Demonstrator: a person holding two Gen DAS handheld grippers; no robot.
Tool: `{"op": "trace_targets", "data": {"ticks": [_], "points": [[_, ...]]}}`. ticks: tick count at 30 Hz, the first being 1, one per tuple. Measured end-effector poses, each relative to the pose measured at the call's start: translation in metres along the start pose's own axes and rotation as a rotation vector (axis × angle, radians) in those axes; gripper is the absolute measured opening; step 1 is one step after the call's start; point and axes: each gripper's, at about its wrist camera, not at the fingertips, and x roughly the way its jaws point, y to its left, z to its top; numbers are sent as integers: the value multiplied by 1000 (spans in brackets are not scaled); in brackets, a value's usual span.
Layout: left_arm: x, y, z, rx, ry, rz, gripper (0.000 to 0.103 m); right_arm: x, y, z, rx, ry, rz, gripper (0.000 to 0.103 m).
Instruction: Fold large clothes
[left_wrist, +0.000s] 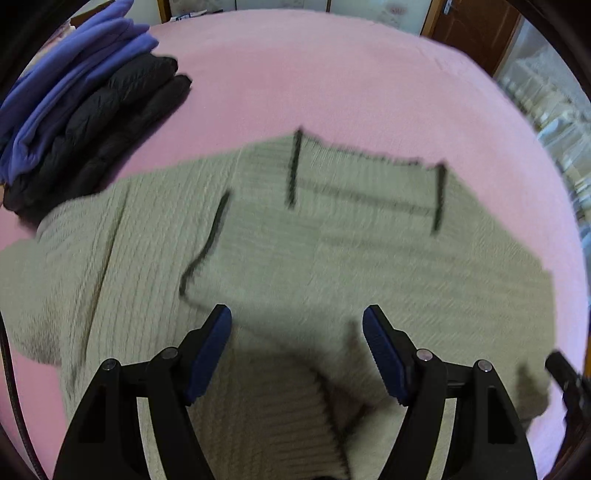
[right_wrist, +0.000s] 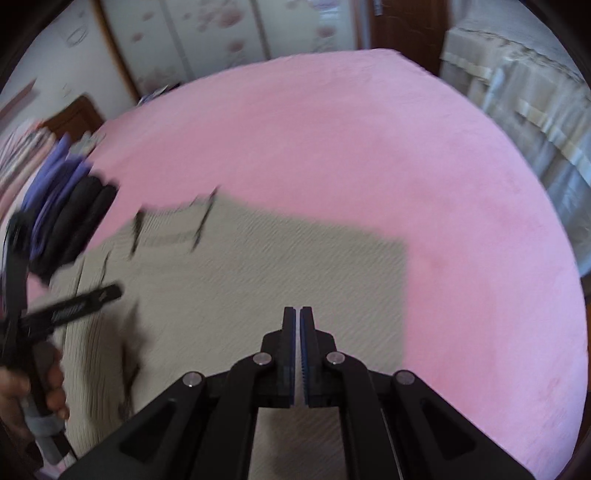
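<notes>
A large beige ribbed knit garment (left_wrist: 295, 251) with thin black trim lines lies spread on the pink bed cover (left_wrist: 314, 74). My left gripper (left_wrist: 297, 314) is open above it, jaws wide, nothing between them. In the right wrist view the same garment (right_wrist: 258, 266) lies in front of my right gripper (right_wrist: 297, 314), whose jaws are closed together with nothing visible between them, just above the cloth. The left gripper (right_wrist: 74, 302) shows at the left edge, held by a hand. Both views are motion-blurred.
A stack of folded clothes, purple on black (left_wrist: 85, 107), sits at the bed's far left, also seen in the right wrist view (right_wrist: 70, 218). Wardrobe doors (right_wrist: 221, 33) stand behind the bed. Bedding or a curtain (right_wrist: 535, 110) is at right.
</notes>
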Motion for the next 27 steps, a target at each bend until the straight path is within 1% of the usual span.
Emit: {"op": "trace_targets", "data": {"ticks": [2,4,5,6,8,9,11,12,15,16,17,22,27], "points": [[9,4,-6,2,27,20,72,8,0,-22,-5,48,-33,2],[17,13,-8,-9,29,11,74,15,-10,-41,17,85,-106,2],[18,16,-8,-15,28,6,76,17,-16,-49,30,92,-136,0],[22,21,-6,-20,32,-6,77,18,-31,-60,67,97,-139,0],[26,23,-3,-17,46,-16,78,16,-46,-69,118,94,-76,0],[26,22,-3,-10,46,-12,78,14,-48,-70,114,93,-73,0],[27,21,1,5,47,-3,78,12,-43,-68,75,98,-101,0],[28,22,8,11,49,-1,78,12,-42,-67,76,102,-109,0],[19,23,14,3,62,-8,78,5,-36,-61,109,112,-116,0],[13,22,13,-1,66,-14,78,-1,-34,-58,125,104,-110,2],[8,23,12,-3,68,-18,78,-4,-38,-54,132,97,-109,2],[-30,24,14,0,63,-63,79,-36,-28,-45,163,66,-97,2],[-71,22,11,20,51,-107,83,-55,-15,-40,194,70,-87,3]]}}
